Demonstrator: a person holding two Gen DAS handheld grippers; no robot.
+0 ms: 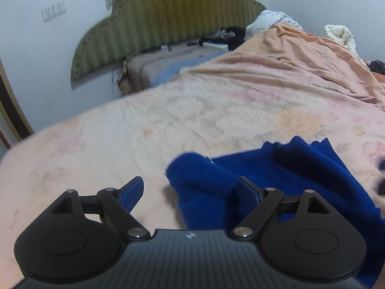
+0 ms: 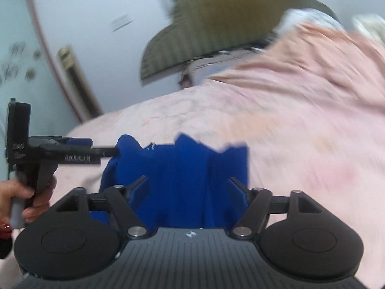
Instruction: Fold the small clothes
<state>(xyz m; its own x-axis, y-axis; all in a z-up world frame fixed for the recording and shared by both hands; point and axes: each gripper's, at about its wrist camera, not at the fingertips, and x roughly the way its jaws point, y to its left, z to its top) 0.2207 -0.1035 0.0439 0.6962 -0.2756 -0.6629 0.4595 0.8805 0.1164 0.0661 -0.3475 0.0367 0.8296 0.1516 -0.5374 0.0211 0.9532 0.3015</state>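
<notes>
Left gripper (image 1: 190, 190): jaws apart, nothing clamped. The left finger (image 1: 132, 192) stands over bare bedspread; the right finger (image 1: 247, 192) stands over the cloth edge. Whether that finger touches the fabric cannot be told.
Right gripper (image 2: 189, 190): jaws apart, nothing clamped. Both fingers stand over the cloth, which fills the gap between them.
Left gripper, side view: in the right wrist view it (image 2: 105, 153) points level across the picture, its tip at the left edge of the cloth. A hand (image 2: 28, 200) holds its grip at the lower left.
Cloth (image 1: 264, 180): deep blue, soft, matte. It lies on the near part of the bed, just ahead of both grippers. It is bunched, not flat, with several raised folds and a jagged far edge. A small pale mark (image 2: 151, 145) shows near the top edge.
Bedspread (image 1: 168, 125): pale pink with a faded flower print, wrinkled. It carries the cloth.
Quilt (image 1: 300, 55): peach, piled in a ridge on the far right of the bed, well apart from the cloth.
Headboard (image 1: 163, 19): olive green, ribbed, scalloped outline, against the wall.
Bed head clutter (image 1: 228, 36): dark and white items, too small to name.
Wall (image 1: 36, 60): pale, with switch plates (image 1: 54, 10).
Obstructions: nothing lies between either gripper and the cloth.
Sharpness: the right wrist view is blurred; fine detail there is unreadable.
</notes>
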